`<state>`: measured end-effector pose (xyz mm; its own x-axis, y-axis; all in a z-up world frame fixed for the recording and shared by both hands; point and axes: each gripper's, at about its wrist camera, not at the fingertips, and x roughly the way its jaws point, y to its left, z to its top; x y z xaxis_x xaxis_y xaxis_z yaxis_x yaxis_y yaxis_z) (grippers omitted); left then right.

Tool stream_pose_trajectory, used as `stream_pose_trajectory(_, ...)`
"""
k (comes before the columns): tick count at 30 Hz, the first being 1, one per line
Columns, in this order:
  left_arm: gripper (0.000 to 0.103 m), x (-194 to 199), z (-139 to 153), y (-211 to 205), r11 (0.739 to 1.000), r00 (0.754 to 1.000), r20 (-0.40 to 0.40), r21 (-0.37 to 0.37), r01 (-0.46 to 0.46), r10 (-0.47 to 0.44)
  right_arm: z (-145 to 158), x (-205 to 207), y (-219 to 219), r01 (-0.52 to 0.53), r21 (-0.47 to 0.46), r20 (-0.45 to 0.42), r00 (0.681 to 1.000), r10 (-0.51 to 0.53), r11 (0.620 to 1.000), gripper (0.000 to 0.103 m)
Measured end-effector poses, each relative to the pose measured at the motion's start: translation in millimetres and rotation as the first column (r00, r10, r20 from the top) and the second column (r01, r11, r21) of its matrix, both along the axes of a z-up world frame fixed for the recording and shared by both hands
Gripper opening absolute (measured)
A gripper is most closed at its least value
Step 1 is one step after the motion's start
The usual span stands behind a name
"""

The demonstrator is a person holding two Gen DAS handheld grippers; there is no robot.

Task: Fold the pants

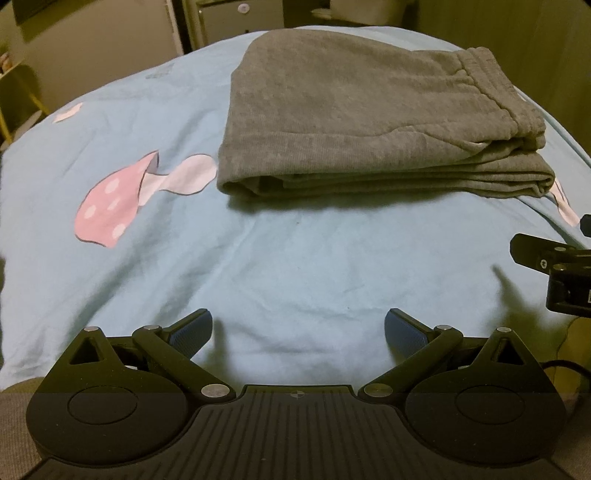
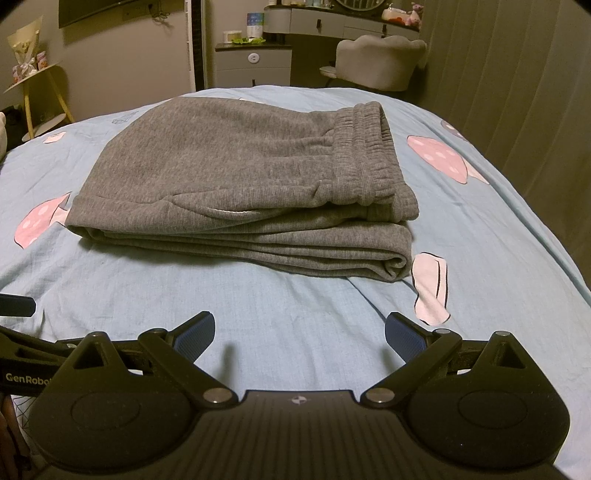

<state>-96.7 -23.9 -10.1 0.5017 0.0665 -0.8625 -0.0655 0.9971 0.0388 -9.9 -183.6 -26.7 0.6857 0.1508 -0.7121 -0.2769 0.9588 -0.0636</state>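
Note:
Grey sweatpants (image 1: 369, 118) lie folded in a stacked rectangle on the light blue bedsheet (image 1: 295, 258), with the elastic waistband on top at the right. They also show in the right wrist view (image 2: 240, 184). My left gripper (image 1: 298, 328) is open and empty, held back from the near edge of the pants. My right gripper (image 2: 300, 330) is open and empty too, also short of the pants. Part of the right gripper shows at the right edge of the left wrist view (image 1: 554, 266).
The sheet has pink mushroom prints (image 1: 110, 199) (image 2: 439, 157). Beyond the bed stand a grey chair (image 2: 376, 62), a grey cabinet (image 2: 253, 62), a dresser (image 2: 332, 22) and a yellow stand (image 2: 40, 92). A curtain (image 2: 517, 92) hangs at the right.

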Motion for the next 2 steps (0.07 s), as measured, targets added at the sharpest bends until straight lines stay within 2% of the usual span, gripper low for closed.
stream_pose_trajectory(2, 0.103, 0.5, 0.0, -1.1, 1.0, 1.0, 0.0, 0.001, 0.007, -0.007, -0.1, 0.0, 0.0, 0.0, -0.001, 0.0, 1.0, 0.0, 1.0, 0.099)
